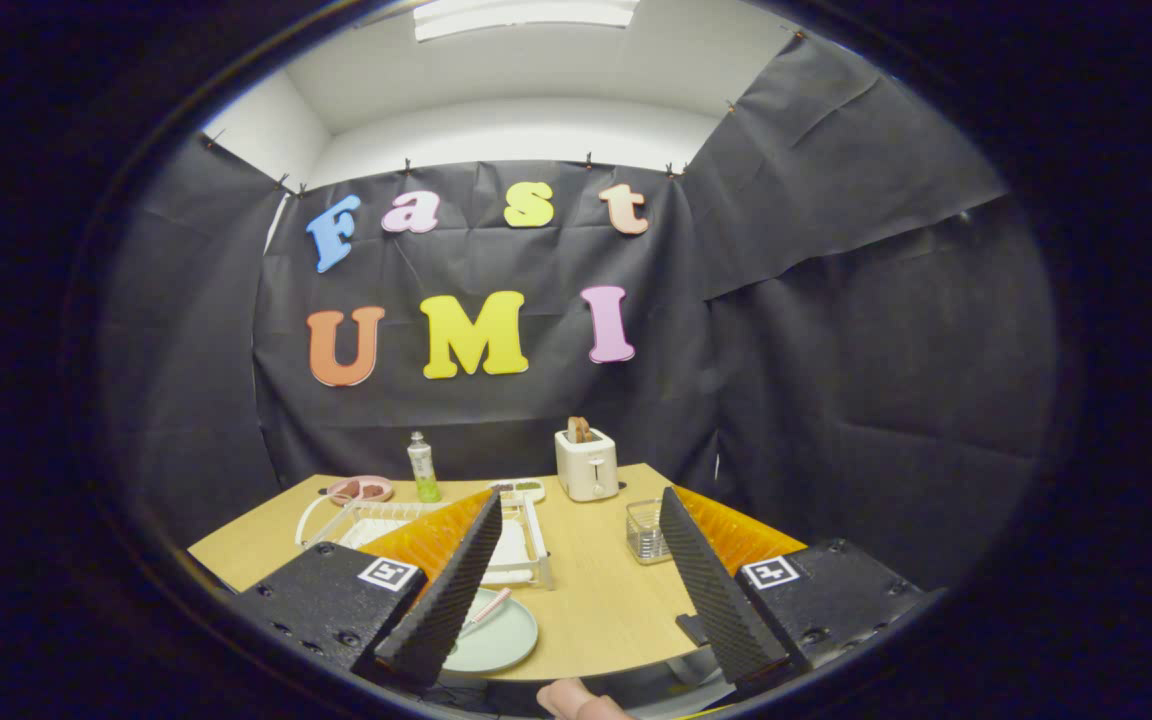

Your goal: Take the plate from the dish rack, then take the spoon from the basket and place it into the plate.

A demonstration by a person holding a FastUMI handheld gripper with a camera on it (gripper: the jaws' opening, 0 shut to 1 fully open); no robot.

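While the gripper [576, 590] hangs above the near edge of the wooden table [601, 600], its two fingers stand wide apart with nothing between them but bare tabletop.

Far left, at the back of the table: a small pink plate [360, 489] with dark food on it. Just right of it stands a clear bottle [423, 468] with green liquid, upright.

In front of these sits the white dish rack [526, 545], its left part hidden behind the left finger; whether anything is left in its slots cannot be told. A small tray [524, 488] with something green lies just behind the rack's far end.

Near edge, left of centre: the pale green plate [496, 635] lies flat on the table, partly covered by the left fingertip. The spoon [488, 608] rests on the plate, handle slanting up toward the rack; its bowl end is hidden by the finger.

Centre back: a cream toaster [587, 466] with a slice of toast [579, 429] standing in its slot.

Right of centre, just inside the right finger: the clear basket [646, 530], contents not discernible.

Bottom centre, below the table edge: part of a person's hand [576, 700].
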